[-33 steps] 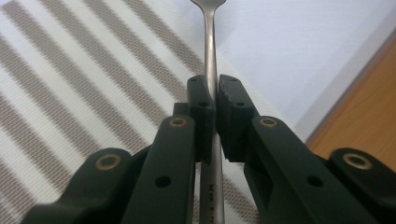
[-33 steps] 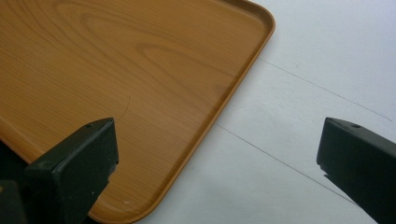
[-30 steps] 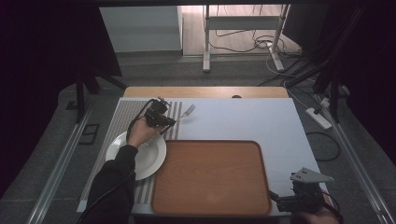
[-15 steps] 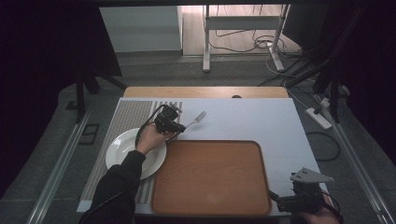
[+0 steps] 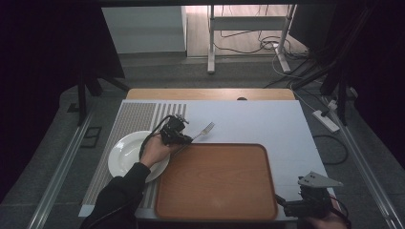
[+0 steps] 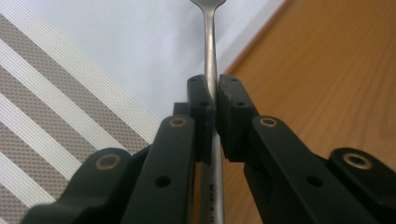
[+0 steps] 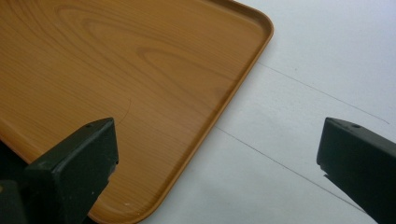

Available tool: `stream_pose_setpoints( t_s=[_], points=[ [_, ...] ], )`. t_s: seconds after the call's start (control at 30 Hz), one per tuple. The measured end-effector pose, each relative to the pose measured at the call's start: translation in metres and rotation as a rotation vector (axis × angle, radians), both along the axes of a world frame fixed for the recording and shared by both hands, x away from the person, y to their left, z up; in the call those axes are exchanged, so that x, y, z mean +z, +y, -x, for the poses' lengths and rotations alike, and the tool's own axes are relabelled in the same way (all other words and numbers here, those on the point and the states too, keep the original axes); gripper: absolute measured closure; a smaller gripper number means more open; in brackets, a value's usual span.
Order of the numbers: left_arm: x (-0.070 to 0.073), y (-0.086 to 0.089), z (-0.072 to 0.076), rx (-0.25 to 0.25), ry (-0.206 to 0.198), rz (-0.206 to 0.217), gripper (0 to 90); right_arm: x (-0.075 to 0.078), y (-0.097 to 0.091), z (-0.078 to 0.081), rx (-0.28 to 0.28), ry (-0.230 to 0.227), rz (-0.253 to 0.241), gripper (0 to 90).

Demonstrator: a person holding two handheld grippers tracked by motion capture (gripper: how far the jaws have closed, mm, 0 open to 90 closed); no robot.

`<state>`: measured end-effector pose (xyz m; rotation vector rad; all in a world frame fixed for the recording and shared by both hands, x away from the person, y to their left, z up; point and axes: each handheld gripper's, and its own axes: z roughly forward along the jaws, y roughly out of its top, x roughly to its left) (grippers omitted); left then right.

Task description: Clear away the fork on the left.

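The slim silver metal fork (image 5: 204,130) has travelled right since a second ago, from above the round white plate (image 5: 125,153) to the far left corner of the brown wooden tray (image 5: 217,183). The left gripper (image 5: 184,138), hand level, clamps its handle. The right gripper (image 5: 286,206) rests gaping, empty.

The high view looks down over my table; my gripper cameras sit close, both sharing the wooden tray (image 5: 217,181) with it
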<state>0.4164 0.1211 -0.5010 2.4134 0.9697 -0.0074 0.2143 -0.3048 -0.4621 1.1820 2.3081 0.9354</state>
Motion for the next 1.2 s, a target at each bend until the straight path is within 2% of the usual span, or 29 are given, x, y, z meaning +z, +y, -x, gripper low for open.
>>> stream_pose_setpoints(
  t_s=[0.23, 0.7, 1.1, 1.2],
  points=[
    [-0.002, -0.002, 0.020, -0.004, 0.009, -0.009, 84.3, 0.000, 0.000, 0.000, 0.005, -0.004, -0.001, 0.0],
    [0.003, -0.007, 0.067, -0.002, 0.001, -0.003, 84.2, 0.000, 0.001, 0.001, 0.014, -0.005, 0.003, 0.0],
    [0.001, -0.001, 0.103, 0.024, 0.035, 0.001, 84.2, 0.000, 0.001, 0.001, 0.028, -0.009, 0.000, 0.0],
    [0.000, -0.003, 0.111, 0.021, 0.039, -0.010, 84.2, 0.000, 0.002, 0.001, 0.030, -0.008, 0.003, 0.0]
  ],
)
